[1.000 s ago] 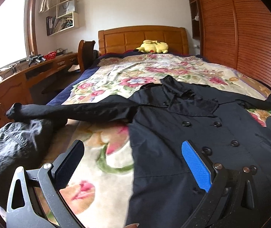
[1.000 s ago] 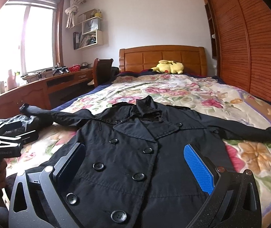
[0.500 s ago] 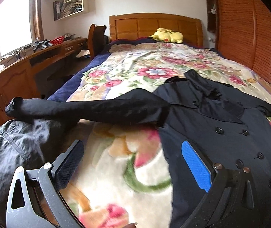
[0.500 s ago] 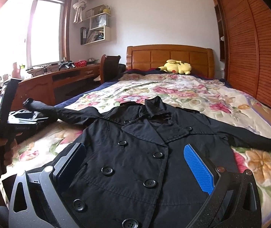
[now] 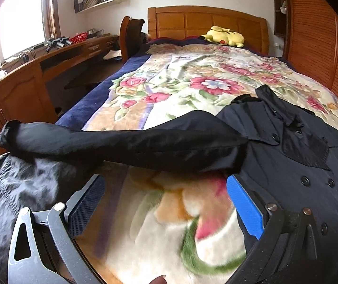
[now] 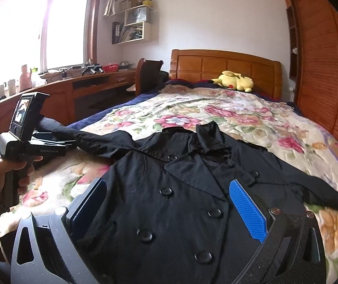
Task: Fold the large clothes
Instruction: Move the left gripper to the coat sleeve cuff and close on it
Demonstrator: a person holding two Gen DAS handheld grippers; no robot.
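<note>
A black double-breasted coat [image 6: 180, 189] lies face up and spread out on the floral bedspread [image 6: 228, 113]. Its left sleeve [image 5: 121, 142] stretches straight out to the bed's left side, and its right sleeve [image 6: 322, 189] runs to the right. My left gripper [image 5: 164, 198] is open and empty, low over the bedspread just below that left sleeve. It also shows in the right wrist view [image 6: 34, 146], held in a hand. My right gripper [image 6: 169, 203] is open and empty over the coat's buttoned front.
A second dark garment [image 5: 15, 189] lies bunched at the bed's left edge under the sleeve cuff. A yellow plush toy [image 6: 235, 82] rests by the wooden headboard [image 6: 225, 66]. A wooden desk [image 6: 86, 85] and chair [image 6: 147, 73] stand left, a slatted wardrobe [image 6: 322, 59] right.
My left gripper has swung left and forward, from over the coat's body to the bedspread under the left sleeve. My right gripper has moved slightly closer over the coat's front. Both stay open.
</note>
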